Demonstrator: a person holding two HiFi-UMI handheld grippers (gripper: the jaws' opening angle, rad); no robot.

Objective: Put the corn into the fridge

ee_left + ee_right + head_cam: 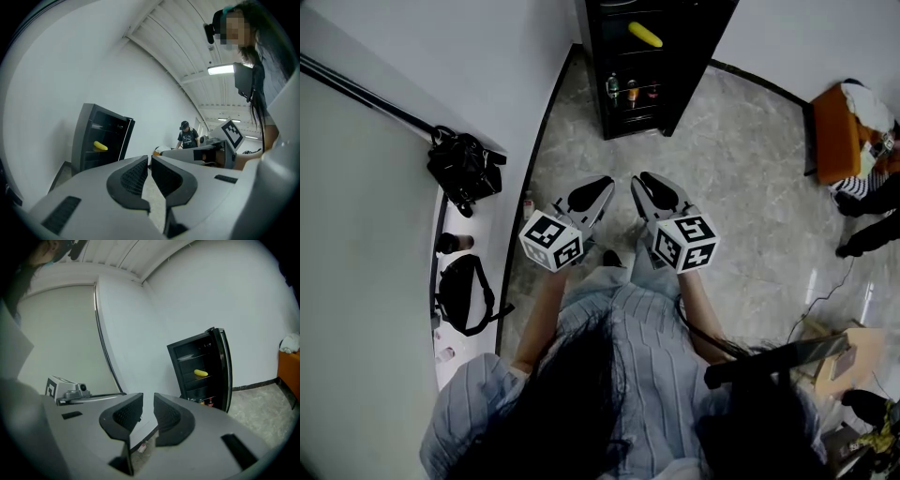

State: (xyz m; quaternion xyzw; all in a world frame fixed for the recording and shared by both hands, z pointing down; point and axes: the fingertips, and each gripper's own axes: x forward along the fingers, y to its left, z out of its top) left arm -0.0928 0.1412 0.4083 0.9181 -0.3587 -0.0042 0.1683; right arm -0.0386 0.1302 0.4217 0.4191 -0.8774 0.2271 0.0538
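Though the corn is small in every view, it shows plainly as a smooth, bright yellow, stubby cob with no husk. It lies on its side, alone on a shelf in the upper half of the black fridge. The left gripper view shows it against the dark interior, and the right gripper view shows it one shelf below a pale, flat thing too dim to name. The fridge door stands open. On a low shelf stand a few small bottles with red and orange in them. Their labels are too small to read.

The only print that can be made out is the black-and-white square markers on the two cubes, and these are patterns, not letters.

The left claw has its jaws drawn almost together, with a bare slit between the ribbed pads and nothing in it. The right claw is likewise nearly closed and empty, its slit a little wider. Both are held side by side in front of the person's striped shirt, pointing toward the fridge and well apart from it, over a pale marbled floor.

Along the left wall a white bench carries two black bags. At the right an orange seat has white cloth piled on it.
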